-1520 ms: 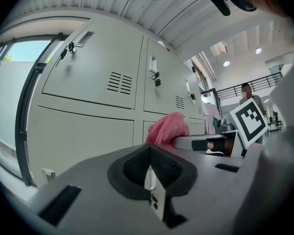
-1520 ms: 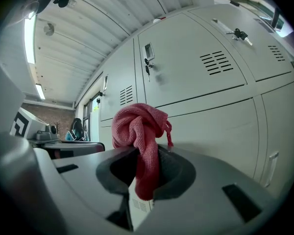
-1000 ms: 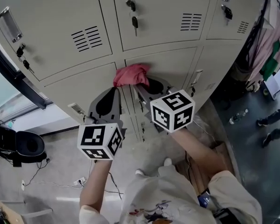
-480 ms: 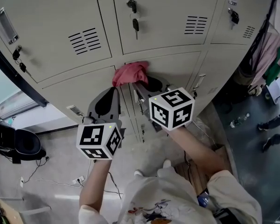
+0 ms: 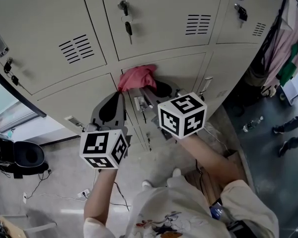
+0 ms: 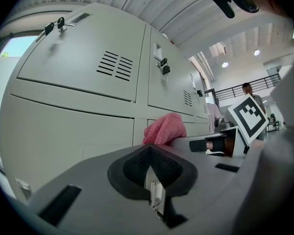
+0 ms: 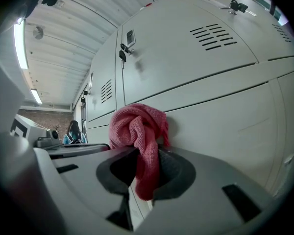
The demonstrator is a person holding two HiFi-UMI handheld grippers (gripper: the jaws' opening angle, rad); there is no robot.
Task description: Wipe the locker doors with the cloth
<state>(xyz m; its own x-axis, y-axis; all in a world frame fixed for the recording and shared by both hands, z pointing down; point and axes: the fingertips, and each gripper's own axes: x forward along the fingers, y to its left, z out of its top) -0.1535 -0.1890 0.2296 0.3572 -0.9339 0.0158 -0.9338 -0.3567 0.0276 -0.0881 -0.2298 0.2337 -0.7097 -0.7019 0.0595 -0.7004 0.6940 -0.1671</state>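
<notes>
A pink cloth (image 5: 135,78) is bunched against the top edge of a lower beige locker door (image 5: 186,68). My right gripper (image 5: 150,92) is shut on the cloth, and its marker cube sits just behind. In the right gripper view the cloth (image 7: 137,126) hangs down between the dark pads (image 7: 174,173) and touches the door. My left gripper (image 5: 111,108) hovers to the left, before the neighbouring lower door, shut with nothing in it. In the left gripper view its pads (image 6: 132,166) meet, and the cloth (image 6: 165,129) shows beyond them.
Keys (image 5: 128,28) hang from the lock of the upper door above the cloth. Door handles (image 5: 139,103) stick out between the grippers. A black chair (image 5: 25,155) stands on the floor at left. Hanging clothes (image 5: 288,43), a bottle (image 5: 252,124) and someone's feet (image 5: 288,128) are at right.
The lockers have slid left and slightly down in the head view. The right gripper stays shut on the cloth against the same door edge. The left gripper has hardly moved.
</notes>
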